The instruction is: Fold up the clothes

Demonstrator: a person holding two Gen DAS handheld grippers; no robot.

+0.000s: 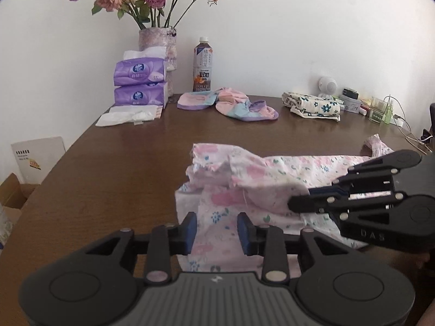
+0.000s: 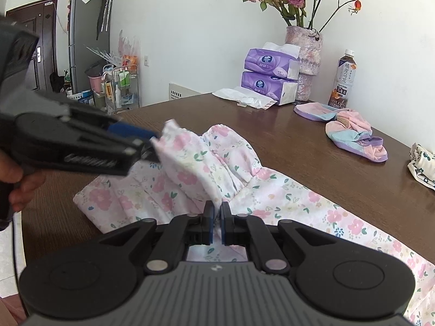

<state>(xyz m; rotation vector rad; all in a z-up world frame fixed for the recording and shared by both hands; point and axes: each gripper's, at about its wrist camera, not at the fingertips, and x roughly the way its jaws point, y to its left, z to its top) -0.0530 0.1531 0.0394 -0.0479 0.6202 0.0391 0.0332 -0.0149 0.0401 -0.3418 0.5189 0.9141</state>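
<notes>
While the floral garment (image 2: 190, 168) lay bunched on the brown table (image 1: 122, 168), it was pinched by the right gripper (image 2: 217, 217).
The left gripper (image 1: 216, 231) was held spread apart over the cloth's near edge, clasping nothing. Farther back, pastel clothes (image 1: 231, 103), tissue packs (image 1: 140, 84) and a vase (image 1: 160, 43) were seen.

The left gripper (image 2: 152, 146) is blurred in the right wrist view, so whether its tips touch the floral garment (image 2: 285, 203) cannot be told. The garment runs out of the picture at lower right. The white floral cloth (image 2: 422, 164) is cut by the right edge.
</notes>
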